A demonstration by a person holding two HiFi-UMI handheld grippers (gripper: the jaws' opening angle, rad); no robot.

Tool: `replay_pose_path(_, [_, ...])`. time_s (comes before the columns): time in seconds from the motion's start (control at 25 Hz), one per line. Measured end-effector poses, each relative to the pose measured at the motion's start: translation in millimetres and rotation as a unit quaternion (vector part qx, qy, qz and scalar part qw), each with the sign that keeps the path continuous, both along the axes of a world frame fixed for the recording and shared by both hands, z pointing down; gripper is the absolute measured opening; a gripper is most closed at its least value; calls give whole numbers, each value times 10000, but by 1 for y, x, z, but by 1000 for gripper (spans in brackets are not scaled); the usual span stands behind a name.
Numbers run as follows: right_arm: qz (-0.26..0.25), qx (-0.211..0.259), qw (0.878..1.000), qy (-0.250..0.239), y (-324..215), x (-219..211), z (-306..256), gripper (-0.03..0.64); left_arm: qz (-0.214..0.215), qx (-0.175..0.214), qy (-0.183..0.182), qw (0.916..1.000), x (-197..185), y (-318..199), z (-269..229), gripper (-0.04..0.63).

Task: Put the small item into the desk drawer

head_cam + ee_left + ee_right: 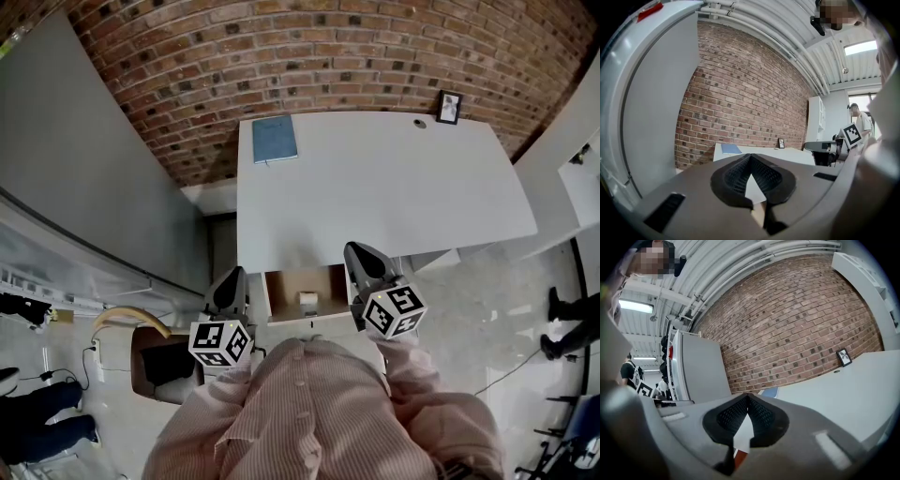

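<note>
Grey left tongs (750, 159) and grey right tongs (747, 398): both pressed together, nothing between them.
They are held up, one on each side of the open brown desk drawer (284, 294), so I think the drop is done. The small pale roll-shaped item (308, 299) lies inside the drawer, just under the front edge of the flat white worktop (394, 197). Far back on the worktop are a thin blue notebook (275, 139) and a little black picture frame (449, 106), near the red brick wall (281, 56). Nothing blocks the drawer. It looks ready for a push to close it.
</note>
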State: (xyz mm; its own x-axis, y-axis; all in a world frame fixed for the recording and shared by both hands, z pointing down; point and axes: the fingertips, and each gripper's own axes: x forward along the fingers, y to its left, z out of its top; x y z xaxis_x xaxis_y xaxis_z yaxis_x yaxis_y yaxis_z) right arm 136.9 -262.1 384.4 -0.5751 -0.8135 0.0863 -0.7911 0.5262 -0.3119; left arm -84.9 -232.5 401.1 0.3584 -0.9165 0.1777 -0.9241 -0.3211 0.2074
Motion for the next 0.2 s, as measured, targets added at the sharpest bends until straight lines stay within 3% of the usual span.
replay_pose_path(0.2, [37, 17, 9999, 93, 3, 5, 2, 6, -24, 6, 0, 10000, 2, 2, 0, -2])
